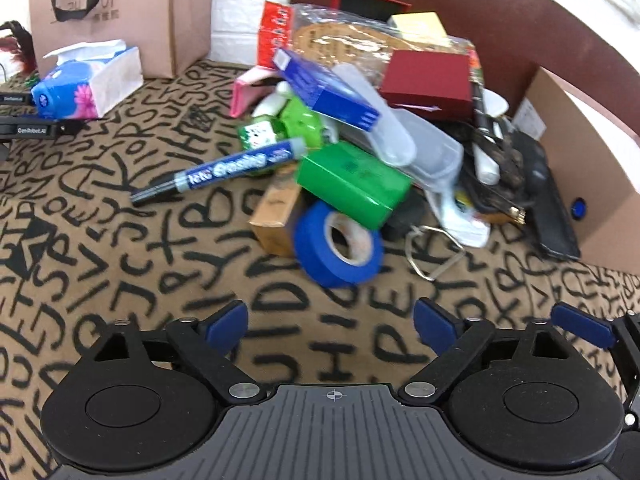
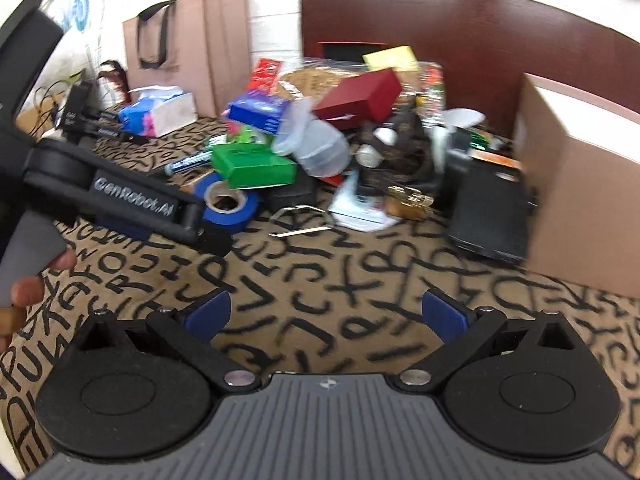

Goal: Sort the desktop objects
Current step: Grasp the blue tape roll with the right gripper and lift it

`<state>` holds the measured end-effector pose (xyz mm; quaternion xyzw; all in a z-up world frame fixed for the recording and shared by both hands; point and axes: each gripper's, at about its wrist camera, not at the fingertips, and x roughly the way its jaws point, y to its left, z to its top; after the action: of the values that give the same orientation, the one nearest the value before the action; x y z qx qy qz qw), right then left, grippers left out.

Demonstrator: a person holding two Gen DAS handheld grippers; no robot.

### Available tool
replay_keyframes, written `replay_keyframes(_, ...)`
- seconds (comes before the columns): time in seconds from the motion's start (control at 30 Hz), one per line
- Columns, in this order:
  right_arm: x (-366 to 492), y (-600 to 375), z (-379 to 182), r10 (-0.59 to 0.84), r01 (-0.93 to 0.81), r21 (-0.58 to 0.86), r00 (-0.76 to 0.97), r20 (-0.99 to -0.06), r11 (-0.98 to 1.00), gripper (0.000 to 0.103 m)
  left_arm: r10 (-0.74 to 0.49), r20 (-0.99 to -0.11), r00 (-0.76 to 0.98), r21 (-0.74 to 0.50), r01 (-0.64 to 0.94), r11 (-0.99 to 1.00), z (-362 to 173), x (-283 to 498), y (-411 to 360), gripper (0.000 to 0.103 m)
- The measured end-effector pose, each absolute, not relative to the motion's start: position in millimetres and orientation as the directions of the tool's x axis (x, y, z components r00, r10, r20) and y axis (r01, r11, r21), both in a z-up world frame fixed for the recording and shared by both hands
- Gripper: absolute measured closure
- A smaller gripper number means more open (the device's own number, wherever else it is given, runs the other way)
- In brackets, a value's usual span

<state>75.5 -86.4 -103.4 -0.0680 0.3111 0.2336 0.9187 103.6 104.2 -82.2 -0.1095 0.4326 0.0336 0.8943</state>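
A pile of desktop objects lies on a letter-patterned cloth. A blue tape roll (image 1: 338, 244) (image 2: 228, 202) stands at its near edge. Behind it are a green box (image 1: 354, 184) (image 2: 254, 166), a blue marker (image 1: 218, 170) (image 2: 188, 163), a blue carton (image 1: 326, 88) (image 2: 258, 110), a dark red box (image 1: 428, 82) (image 2: 360, 96) and clear plastic lids (image 1: 416, 144). My left gripper (image 1: 330, 322) is open and empty, just short of the tape. My right gripper (image 2: 326, 312) is open and empty, further back. The left gripper also shows in the right wrist view (image 2: 168, 220).
A tissue pack (image 1: 86, 80) (image 2: 160, 114) and a pink paper bag (image 1: 120, 12) (image 2: 192, 48) stand at the back left. A cardboard box (image 1: 588, 184) (image 2: 580, 200) stands at the right, with a black case (image 1: 550, 204) (image 2: 490, 216) beside it. A wire ring (image 1: 434, 252) lies near the tape.
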Motion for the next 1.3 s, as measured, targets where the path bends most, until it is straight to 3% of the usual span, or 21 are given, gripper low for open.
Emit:
replay_keyframes(0.27, 94, -52, -106, 0.426, -0.53, 0.005, 0.677, -0.6, 0.848, 0.028, -0.063, -0.779, 0.624, -0.245, -0.21, 0.946, -84, 121, 132, 0.027)
replay_keyframes(0.43, 100, -34, -104, 0.462, -0.57, 0.0, 0.667, -0.584, 0.822, 0.037, -0.06, -0.775, 0.629, -0.242, -0.208, 0.948, -83, 129, 135, 0.029)
replay_keyframes(0.53, 106, -22, -105, 0.487, -0.598, 0.001, 0.651, -0.582, 0.802, 0.038, -0.033, -0.772, 0.634, -0.206, -0.201, 0.958, -83, 136, 133, 0.031)
replay_keyframes(0.67, 114, -8, -107, 0.517, -0.631, 0.0, 0.635, -0.574, 0.775, 0.04, -0.033, -0.791, 0.611, -0.189, -0.193, 0.963, -88, 146, 137, 0.051)
replay_keyframes(1.13, 132, 0, -121, 0.533, -0.631, 0.056, 0.601, -0.596, 0.774, 0.044, -0.012, -0.802, 0.598, -0.128, -0.152, 0.98, -90, 148, 129, 0.063)
replay_keyframes(1.17, 130, -1, -120, 0.532, -0.633, 0.053, 0.6, -0.597, 0.773, 0.044, -0.014, -0.803, 0.596, -0.124, -0.144, 0.982, -89, 146, 127, 0.066)
replay_keyframes(1.2, 128, -2, -120, 0.532, -0.634, 0.051, 0.599, -0.599, 0.772, 0.044, -0.034, -0.806, 0.591, -0.137, -0.129, 0.982, -89, 144, 125, 0.082)
replay_keyframes(1.3, 123, -8, -119, 0.539, -0.634, 0.073, 0.584, -0.607, 0.77, 0.044, -0.072, -0.812, 0.579, -0.163, -0.107, 0.981, -88, 139, 118, 0.086)
